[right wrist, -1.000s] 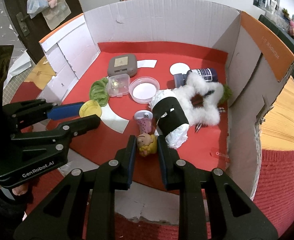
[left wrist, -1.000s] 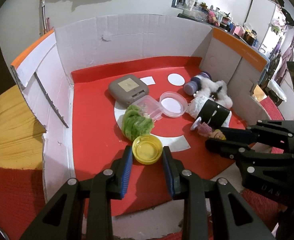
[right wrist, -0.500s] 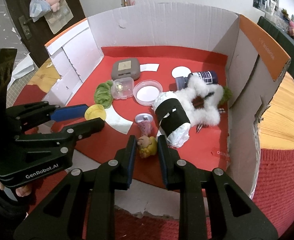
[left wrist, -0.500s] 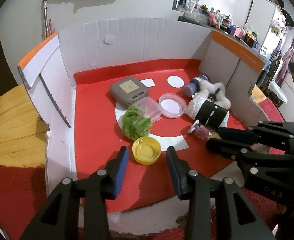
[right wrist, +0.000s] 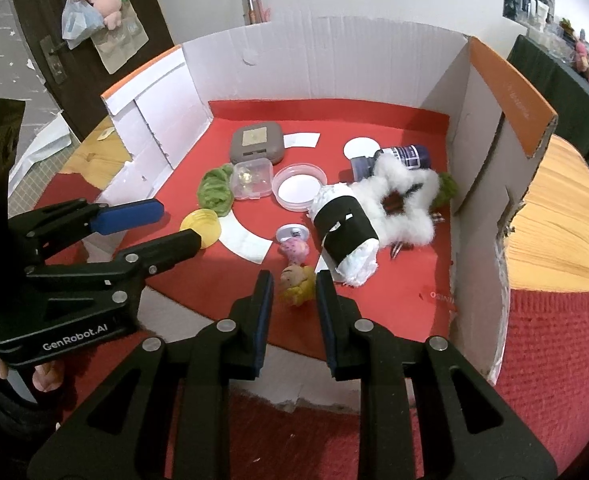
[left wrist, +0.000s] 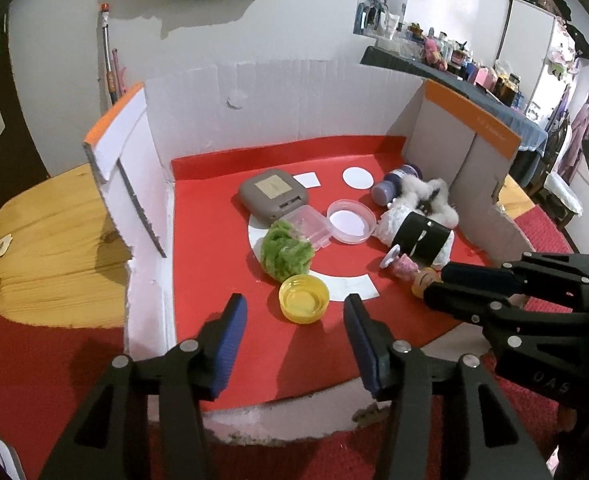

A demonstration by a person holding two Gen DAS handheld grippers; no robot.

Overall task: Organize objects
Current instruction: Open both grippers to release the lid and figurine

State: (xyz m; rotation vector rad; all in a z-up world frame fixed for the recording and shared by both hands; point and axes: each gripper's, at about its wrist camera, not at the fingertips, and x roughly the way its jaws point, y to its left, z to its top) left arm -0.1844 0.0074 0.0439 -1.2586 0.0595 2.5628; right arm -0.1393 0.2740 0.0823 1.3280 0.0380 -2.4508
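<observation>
Our left gripper [left wrist: 294, 322] is opening, the yellow cap [left wrist: 304, 298] free at twelve o'clock. Our right gripper [right wrist: 290, 288] clamps the doll's head [right wrist: 297, 285]; lifting could snag the neighbouring roll [right wrist: 346, 236].

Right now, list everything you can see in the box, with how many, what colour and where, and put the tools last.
box: one, white walls, red floor, on wooden table
case: one, grey, back left
tub: one, clear, in front of case
dish: one, clear, centre
green fluff: one, left of tub
cap: one, yellow, front left, between left tool's fingers
bottle: one, dark blue, back right, lying
fur ring: one, white, right
roll: one, white with black band, centre right
doll: one, yellow hair, front
left tool: blue pads, jaws opening, clear of cap
right tool: shut on doll
</observation>
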